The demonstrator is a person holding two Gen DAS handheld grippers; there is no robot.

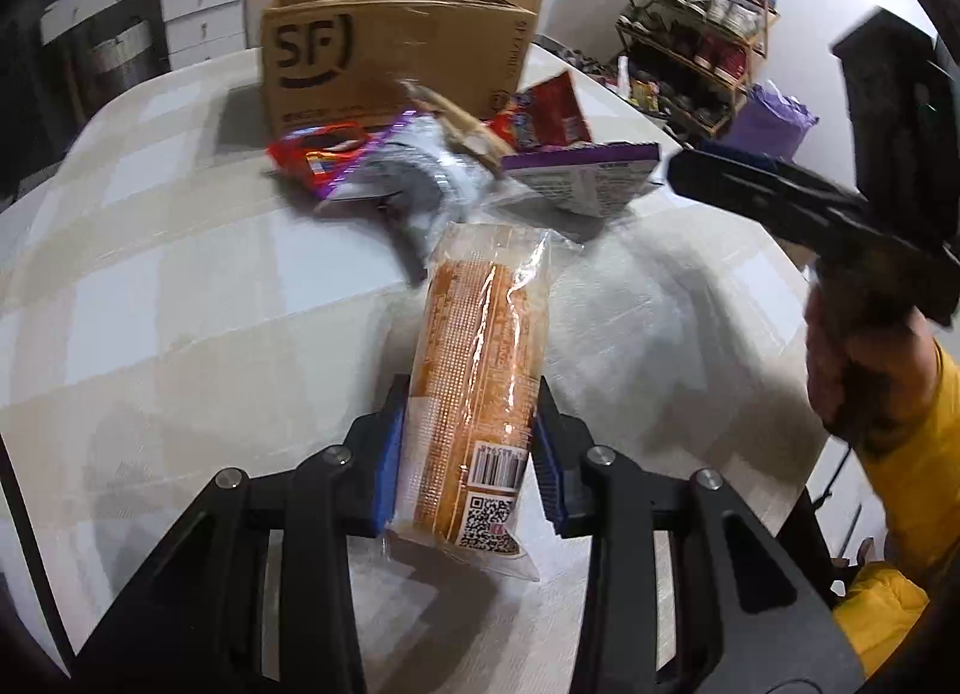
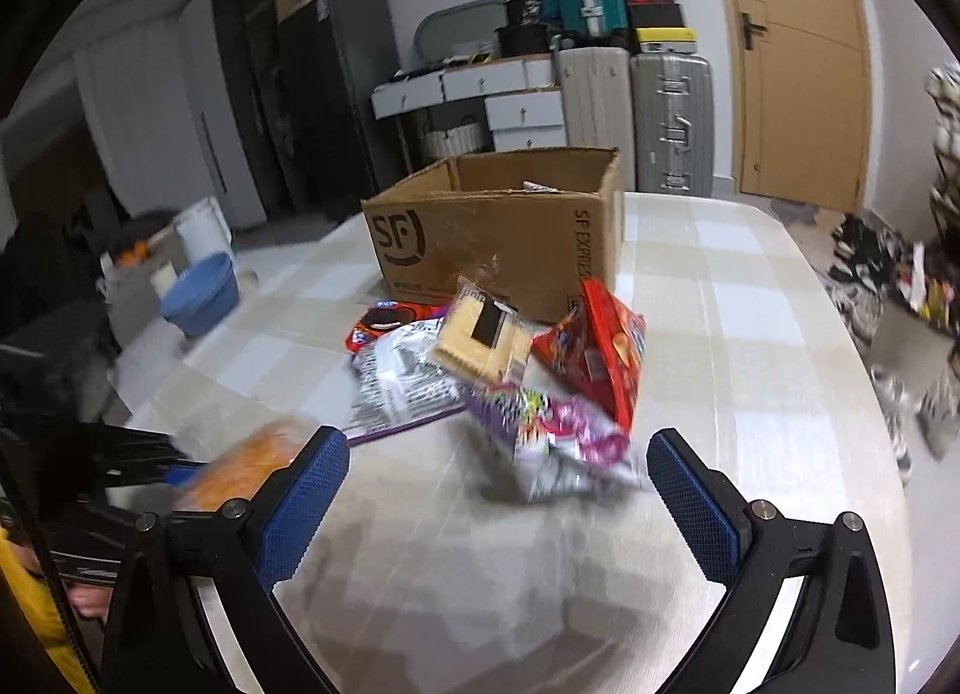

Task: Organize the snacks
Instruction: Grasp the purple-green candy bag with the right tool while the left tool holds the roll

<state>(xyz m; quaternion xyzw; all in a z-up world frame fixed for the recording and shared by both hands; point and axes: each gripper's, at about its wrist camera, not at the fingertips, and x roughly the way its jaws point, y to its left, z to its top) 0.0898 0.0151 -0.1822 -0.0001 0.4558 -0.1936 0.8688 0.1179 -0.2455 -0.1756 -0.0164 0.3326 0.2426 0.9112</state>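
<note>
— Left gripper (image 1: 465, 454), what's the picture?
— Blue pads (image 1: 387, 472) pressed in from both sides, jaws clamped tight on what they carry, held low and level.
— And the right gripper (image 2: 498, 490)?
— Jaws spread wide, nothing between the fingers. Bare hand (image 1: 864, 370) wrapped round its handle, yellow sleeve (image 1: 918, 454) at the wrist.
</note>
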